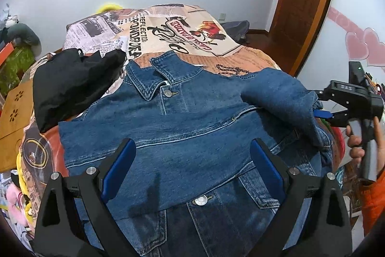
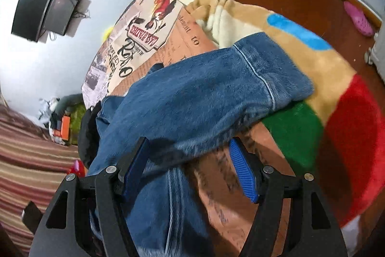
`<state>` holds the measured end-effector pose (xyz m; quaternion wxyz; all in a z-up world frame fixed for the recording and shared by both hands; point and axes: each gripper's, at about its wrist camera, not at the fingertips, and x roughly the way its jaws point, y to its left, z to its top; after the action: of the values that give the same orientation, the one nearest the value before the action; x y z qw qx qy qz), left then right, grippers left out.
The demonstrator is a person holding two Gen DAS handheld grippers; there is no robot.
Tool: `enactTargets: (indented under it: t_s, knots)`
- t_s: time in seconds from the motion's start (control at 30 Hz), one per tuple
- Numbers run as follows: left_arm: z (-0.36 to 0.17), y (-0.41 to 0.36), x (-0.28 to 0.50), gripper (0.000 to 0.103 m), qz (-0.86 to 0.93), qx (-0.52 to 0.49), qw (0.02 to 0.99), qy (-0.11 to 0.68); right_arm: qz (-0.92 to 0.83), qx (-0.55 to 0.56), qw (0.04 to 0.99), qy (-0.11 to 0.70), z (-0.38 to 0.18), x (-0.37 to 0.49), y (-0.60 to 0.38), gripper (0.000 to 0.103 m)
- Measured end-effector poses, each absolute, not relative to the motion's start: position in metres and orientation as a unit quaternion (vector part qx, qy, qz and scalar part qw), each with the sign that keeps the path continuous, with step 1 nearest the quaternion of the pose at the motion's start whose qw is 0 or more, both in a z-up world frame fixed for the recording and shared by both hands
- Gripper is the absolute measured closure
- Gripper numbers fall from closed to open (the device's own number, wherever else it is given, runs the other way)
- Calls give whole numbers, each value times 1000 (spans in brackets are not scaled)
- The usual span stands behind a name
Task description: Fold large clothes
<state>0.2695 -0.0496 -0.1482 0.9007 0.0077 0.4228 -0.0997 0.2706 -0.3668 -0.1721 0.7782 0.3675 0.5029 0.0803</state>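
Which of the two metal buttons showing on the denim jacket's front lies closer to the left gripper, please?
The lower button, by the hem on the denim jacket, lies just below the left gripper and its open jaws; the other button sits up under the collar.

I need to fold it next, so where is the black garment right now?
In the left wrist view, the black garment lies bunched on the bed's left side, touching the denim jacket by its collar.

One denim jacket (image 1: 192, 117) lies spread under the left gripper's (image 1: 192, 168) parted jaws, two metal buttons showing ahead of them. One black garment (image 1: 72, 83) sits beyond the jaws, to their left. Two grippers are in play; the right gripper (image 2: 190, 165) straddles one sleeve (image 2: 204, 88).
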Motion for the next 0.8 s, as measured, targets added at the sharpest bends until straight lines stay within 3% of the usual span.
enactTargets:
  t_s: [0.07, 0.13, 0.17, 0.27, 0.57, 0.8]
  knots:
    - [-150, -48, 271, 7, -102, 5, 900, 424, 70, 367, 783, 497, -174, 273, -370, 40]
    - [-151, -46, 273, 7, -102, 1, 900, 423, 51, 353, 789, 500, -175, 276, -372, 58]
    - [-151, -45, 273, 7, -100, 1, 901, 422, 39, 334, 797, 502, -172, 277, -373, 74]
    - [-149, -40, 273, 7, -92, 1, 903, 420, 45, 320, 807, 495, -161, 279, -374, 93]
    - [-137, -10, 264, 7, -70, -17, 913, 402, 110, 230, 874, 414, -61, 273, -331, 95]
    - [-123, 24, 246, 7, -49, -26, 924, 378, 210, 142, 889, 382, 6, 277, -230, 95]
